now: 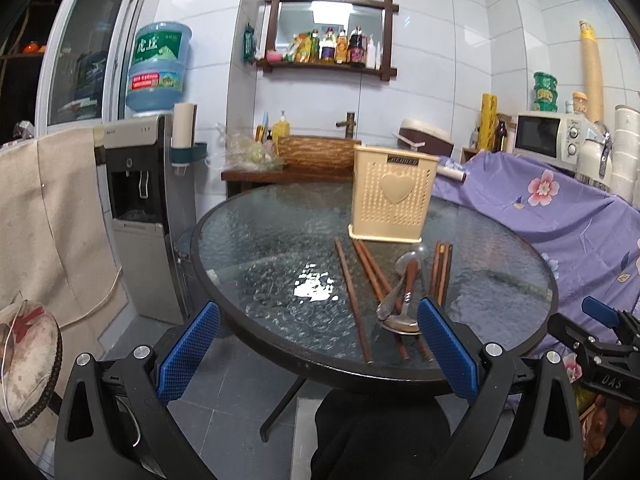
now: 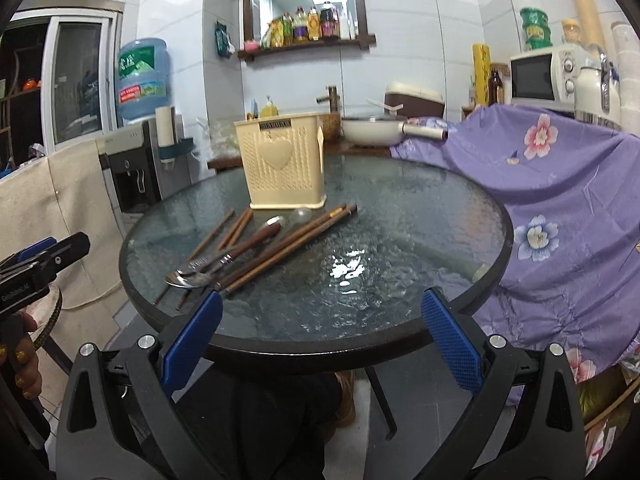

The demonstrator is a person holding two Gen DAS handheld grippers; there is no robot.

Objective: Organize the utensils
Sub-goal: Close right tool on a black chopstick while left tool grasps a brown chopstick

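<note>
A cream plastic utensil holder [image 1: 390,196] with a heart on its front stands on the round glass table [image 1: 260,240]. In front of it lie several brown chopsticks [image 1: 352,300] and metal spoons [image 1: 400,320], one with a wooden handle. The holder [image 2: 282,164], chopsticks [image 2: 280,248] and spoons [image 2: 192,276] also show in the right wrist view. My left gripper [image 1: 316,348] is open and empty, held off the table's near edge. My right gripper [image 2: 320,340] is open and empty, also at the near edge, right of the utensils.
A water dispenser [image 1: 136,200] stands left of the table. A purple flowered cloth [image 2: 560,200] covers furniture on the right, with a microwave [image 2: 540,76] behind. A wooden sink counter [image 1: 288,164] and a white pan [image 2: 376,128] are beyond the table.
</note>
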